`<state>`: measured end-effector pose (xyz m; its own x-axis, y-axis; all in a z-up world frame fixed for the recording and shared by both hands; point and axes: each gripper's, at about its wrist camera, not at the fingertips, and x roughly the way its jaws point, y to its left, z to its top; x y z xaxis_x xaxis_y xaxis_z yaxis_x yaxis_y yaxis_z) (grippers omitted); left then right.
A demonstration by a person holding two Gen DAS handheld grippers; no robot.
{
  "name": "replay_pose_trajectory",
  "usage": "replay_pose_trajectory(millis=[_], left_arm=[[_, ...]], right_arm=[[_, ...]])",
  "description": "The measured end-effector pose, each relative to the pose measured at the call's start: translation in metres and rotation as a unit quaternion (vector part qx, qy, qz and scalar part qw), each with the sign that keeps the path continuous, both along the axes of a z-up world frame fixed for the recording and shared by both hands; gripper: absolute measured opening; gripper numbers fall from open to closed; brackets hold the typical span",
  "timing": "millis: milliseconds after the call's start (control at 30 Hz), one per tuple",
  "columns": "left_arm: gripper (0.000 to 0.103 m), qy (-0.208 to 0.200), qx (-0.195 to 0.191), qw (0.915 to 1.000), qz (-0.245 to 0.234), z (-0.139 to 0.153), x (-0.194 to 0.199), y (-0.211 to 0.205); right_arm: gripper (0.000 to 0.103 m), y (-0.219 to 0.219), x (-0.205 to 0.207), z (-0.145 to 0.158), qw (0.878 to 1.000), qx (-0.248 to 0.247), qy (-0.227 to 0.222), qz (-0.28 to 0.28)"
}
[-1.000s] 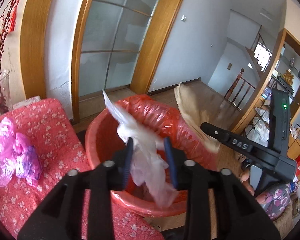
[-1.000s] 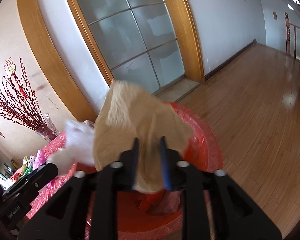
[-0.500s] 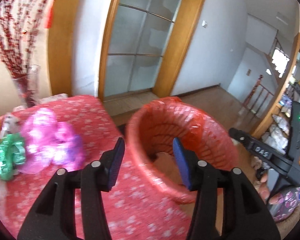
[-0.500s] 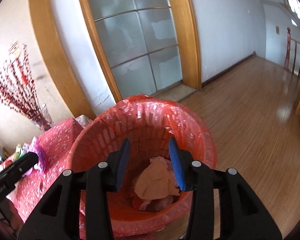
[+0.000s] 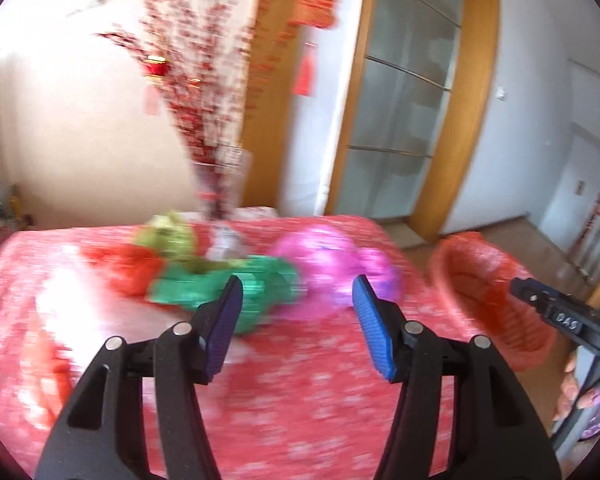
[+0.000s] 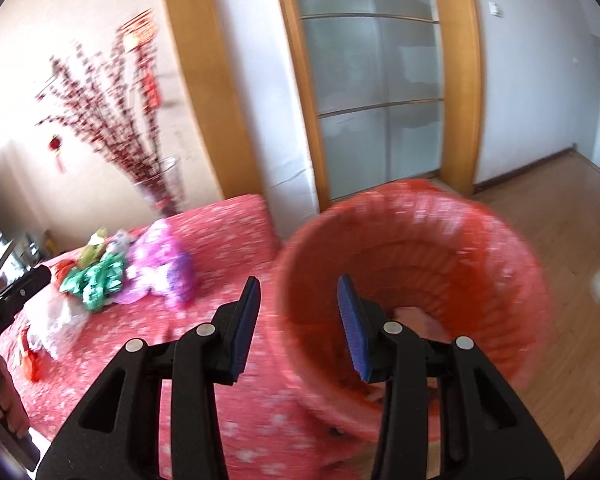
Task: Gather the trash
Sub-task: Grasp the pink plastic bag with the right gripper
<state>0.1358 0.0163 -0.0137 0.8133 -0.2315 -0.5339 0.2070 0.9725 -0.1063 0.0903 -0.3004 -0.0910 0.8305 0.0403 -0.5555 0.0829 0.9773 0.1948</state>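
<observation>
A red-lined trash basket stands beside the table; crumpled paper shows at its bottom. My right gripper hangs open over the basket's left rim, nothing between its fingers. My left gripper points at the table, its jaws opening and empty. Beyond it, blurred, lie a green bag, a pink bag, a red bag and a white bag. The right wrist view shows the same pile: green bag, pink bag, white bag. The basket sits right of the table in the left view.
A red flowered cloth covers the table. A glass vase of red branches stands at the table's far edge behind the bags. A wood-framed glass door is behind the basket, with wooden floor to the right.
Both grippers let go of their bags, white plastic and brown paper, over the basket and opened. Both then swung left; the left one now faces the pile on the table.
</observation>
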Motion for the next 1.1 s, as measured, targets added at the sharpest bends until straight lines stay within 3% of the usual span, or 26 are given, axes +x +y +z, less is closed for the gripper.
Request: replay_pose_trajectory(millis=[200,367,533,867,967,1100], left_arm=[[0.058,-0.001,0.006,0.9979,0.065,0.004,-0.001,0.059],[0.059,0.006,-0.008,0.9959,0.09,0.0,0.001,0.09],[0.059,0.012,-0.011,0.9954,0.095,-0.005,0.0,0.106],[0.059,0.018,-0.009,0.9959,0.088,-0.01,0.008,0.103],[0.059,0.019,-0.007,0.9963,0.083,-0.01,0.011,0.099],[0.059,0.02,-0.003,0.9971,0.073,-0.008,0.016,0.092]], right_arm=[[0.042,0.053,0.029,-0.002,0.999,-0.003,0.008,0.052],[0.042,0.082,0.066,-0.009,0.997,-0.006,0.024,0.069],[0.053,0.1,0.101,-0.016,0.996,-0.011,0.05,0.075],[0.052,0.118,0.135,-0.036,0.991,-0.027,0.085,0.1],[0.046,0.119,0.136,-0.04,0.989,-0.014,0.09,0.115],[0.03,0.121,0.13,-0.043,0.987,-0.017,0.089,0.132]])
